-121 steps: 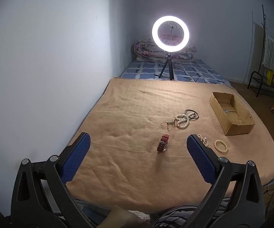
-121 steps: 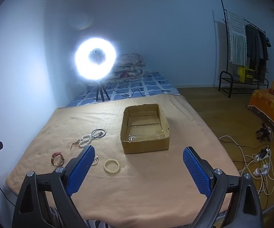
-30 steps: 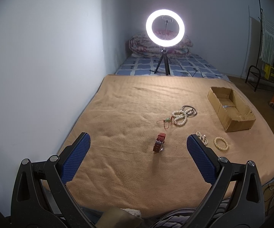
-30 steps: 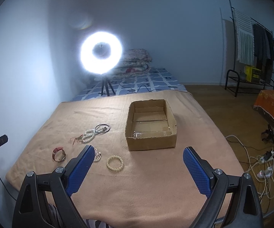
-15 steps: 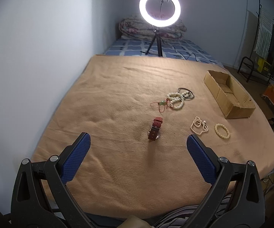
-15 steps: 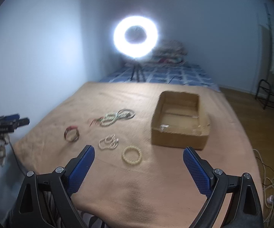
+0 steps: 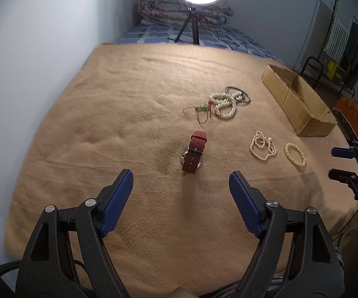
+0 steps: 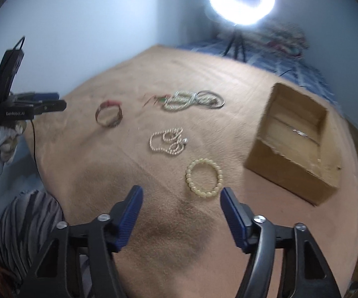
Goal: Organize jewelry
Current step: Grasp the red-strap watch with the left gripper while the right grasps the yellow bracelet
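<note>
Both claws wide open, empty: left claw (image 7: 181,185), right claw (image 8: 181,200).

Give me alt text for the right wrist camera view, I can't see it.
The open right gripper hovers over a tan blanket, pointed at a cream bead bracelet just ahead. Beyond lie a pearl strand, a red-strapped watch and tangled necklaces; a cardboard box sits right.
</note>
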`<state>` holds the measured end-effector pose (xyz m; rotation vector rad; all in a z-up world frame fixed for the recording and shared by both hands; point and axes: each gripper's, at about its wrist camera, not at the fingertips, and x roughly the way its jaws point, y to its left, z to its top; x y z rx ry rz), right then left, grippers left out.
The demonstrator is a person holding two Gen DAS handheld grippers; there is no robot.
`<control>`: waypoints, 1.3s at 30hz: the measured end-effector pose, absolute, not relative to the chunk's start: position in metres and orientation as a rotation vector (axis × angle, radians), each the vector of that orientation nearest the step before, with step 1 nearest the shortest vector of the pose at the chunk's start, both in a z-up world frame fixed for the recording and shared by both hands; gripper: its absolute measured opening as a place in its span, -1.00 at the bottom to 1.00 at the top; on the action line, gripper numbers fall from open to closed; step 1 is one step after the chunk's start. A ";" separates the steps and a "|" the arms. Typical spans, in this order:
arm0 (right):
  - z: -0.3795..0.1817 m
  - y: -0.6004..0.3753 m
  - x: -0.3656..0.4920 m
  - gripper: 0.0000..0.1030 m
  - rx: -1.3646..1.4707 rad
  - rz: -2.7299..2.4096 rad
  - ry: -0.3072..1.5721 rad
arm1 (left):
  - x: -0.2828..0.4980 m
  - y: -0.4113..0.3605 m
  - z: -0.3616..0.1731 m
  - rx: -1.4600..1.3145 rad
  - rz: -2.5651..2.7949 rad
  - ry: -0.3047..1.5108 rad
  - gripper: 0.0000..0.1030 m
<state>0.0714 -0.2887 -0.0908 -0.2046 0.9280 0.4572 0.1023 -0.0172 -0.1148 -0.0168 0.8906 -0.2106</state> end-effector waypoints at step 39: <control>-0.156 -0.262 0.126 -0.84 -0.490 0.562 1.133 | 0.163 -0.040 -0.170 0.051 -0.252 0.978 -0.62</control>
